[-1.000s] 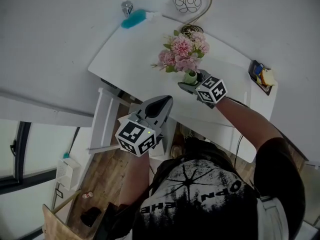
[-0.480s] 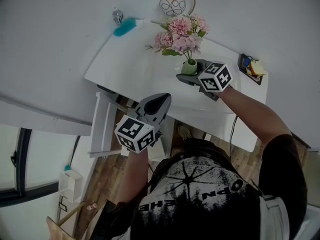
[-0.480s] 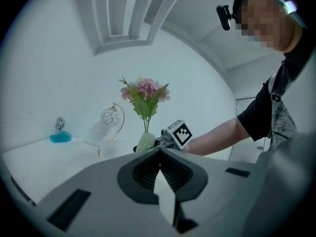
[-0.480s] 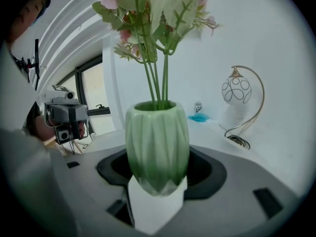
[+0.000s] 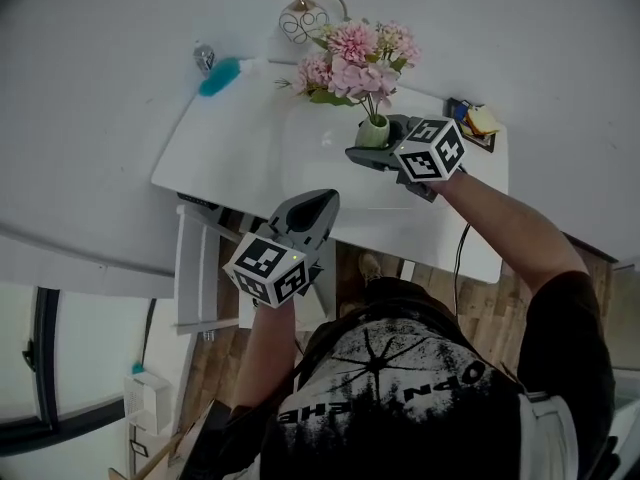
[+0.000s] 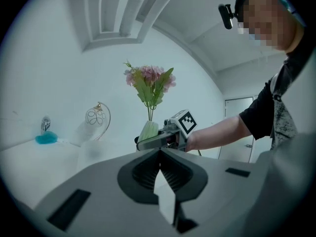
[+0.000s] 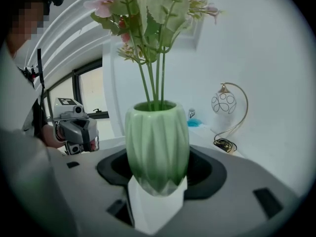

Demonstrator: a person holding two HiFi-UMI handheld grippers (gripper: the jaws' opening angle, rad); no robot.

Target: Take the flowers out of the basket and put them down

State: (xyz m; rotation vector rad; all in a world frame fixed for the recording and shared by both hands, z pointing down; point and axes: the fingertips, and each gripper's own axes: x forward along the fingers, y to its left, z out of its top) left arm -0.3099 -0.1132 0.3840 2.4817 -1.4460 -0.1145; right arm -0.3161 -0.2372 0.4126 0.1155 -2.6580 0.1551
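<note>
- Flowers (image 5: 355,56): one bunch of pink blooms with green leaves. At least four heads show in the head view; the exact number cannot be told.
- Position of the flowers: the stems stand upright in one pale green ribbed vase (image 5: 374,128). The vase is held over the far part of the desk (image 5: 240,143).
- Right gripper (image 5: 372,151): jaws spread wide and clamped on the lower body of the vase, one pad on each side. The right gripper view shows the vase upright between them.
- Left gripper (image 5: 327,199): jaws closed together, with nothing between them. It is at the near edge of the desk, well apart from the vase.
- Desk: one, white.
- Other items on the desk, three in all:
  - one lamp (image 5: 303,18) with a curved gold arm and a wire-patterned globe, just behind the flowers;
  - one teal brush-like item (image 5: 218,76) at the far left corner, beside a small metal object;
  - one small dark tray (image 5: 472,126) holding coloured bits at the right edge.
</note>
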